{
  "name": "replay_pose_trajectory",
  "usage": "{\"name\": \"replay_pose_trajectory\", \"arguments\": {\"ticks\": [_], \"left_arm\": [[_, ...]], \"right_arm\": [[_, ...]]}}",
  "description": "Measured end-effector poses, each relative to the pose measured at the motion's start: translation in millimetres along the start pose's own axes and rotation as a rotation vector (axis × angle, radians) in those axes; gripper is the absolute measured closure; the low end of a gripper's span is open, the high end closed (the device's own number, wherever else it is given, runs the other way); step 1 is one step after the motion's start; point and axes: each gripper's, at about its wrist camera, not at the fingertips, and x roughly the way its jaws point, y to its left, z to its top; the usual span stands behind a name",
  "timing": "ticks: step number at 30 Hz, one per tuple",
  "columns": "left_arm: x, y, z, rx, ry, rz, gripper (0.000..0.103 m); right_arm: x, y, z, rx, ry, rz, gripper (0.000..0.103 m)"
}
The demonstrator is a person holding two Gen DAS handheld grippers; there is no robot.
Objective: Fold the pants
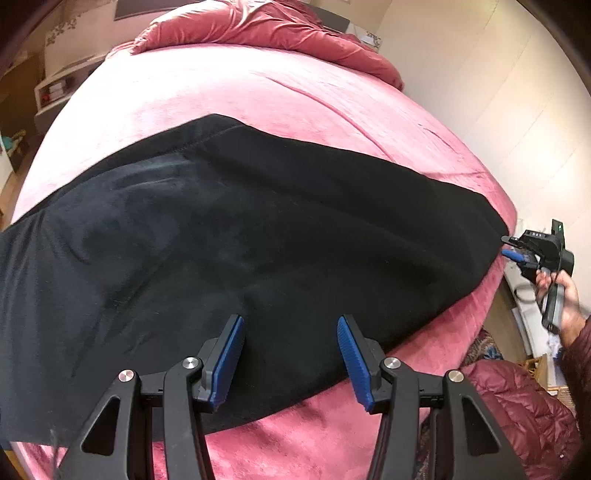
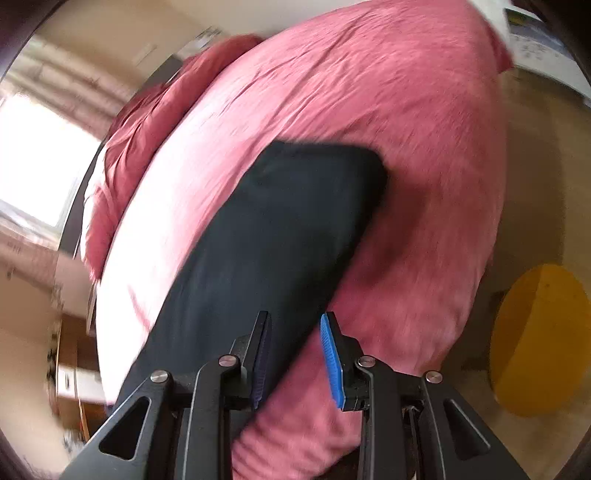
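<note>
Black pants (image 1: pixel 229 236) lie flat across a pink bed (image 1: pixel 258 92), long side running left to right. My left gripper (image 1: pixel 290 328) is open and empty, hovering over the pants' near edge. My right gripper (image 1: pixel 508 246) shows at the far right in the left wrist view, at the narrow end of the pants, jaws apart. In the right wrist view the right gripper (image 2: pixel 295 325) is open over the pants (image 2: pixel 280 236), which stretch away along the bed (image 2: pixel 424 147); this view is blurred.
A crumpled red duvet (image 1: pixel 266 26) is heaped at the head of the bed. A yellow round object (image 2: pixel 539 339) stands on the floor beside the bed. A shelf unit (image 1: pixel 51 92) stands at the left. My red jacket sleeve (image 1: pixel 517 406) is at lower right.
</note>
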Motion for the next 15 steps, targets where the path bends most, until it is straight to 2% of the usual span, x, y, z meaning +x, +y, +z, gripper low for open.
{"name": "replay_pose_trajectory", "arguments": {"ticks": [3,6,8,10,12,13,14,15], "left_arm": [[0,1,0,-0.003,-0.002,0.026,0.05],[0,8,1,-0.023,-0.008,0.068,0.05],[-1,17,0,-0.059,-0.016,0.092,0.05],[0,27,1,-0.093,-0.005,0.121,0.05],[-2,33,4,-0.107,-0.012,0.115,0.05],[-4,35,6,-0.106,-0.018,0.122,0.05],[-7,37,8,-0.104,-0.027,0.127,0.05],[-10,41,13,-0.107,-0.035,0.128,0.05]], "right_arm": [[15,2,15,0.016,-0.014,-0.056,0.076],[24,6,26,-0.012,-0.015,-0.093,0.089],[23,14,27,-0.054,-0.036,-0.109,0.091],[32,13,25,-0.069,-0.015,-0.142,0.091],[40,15,22,-0.086,-0.001,-0.154,0.09],[37,17,23,-0.089,-0.006,-0.158,0.086],[34,16,23,-0.079,-0.007,-0.15,0.076],[30,15,24,-0.067,-0.005,-0.148,0.071]]}}
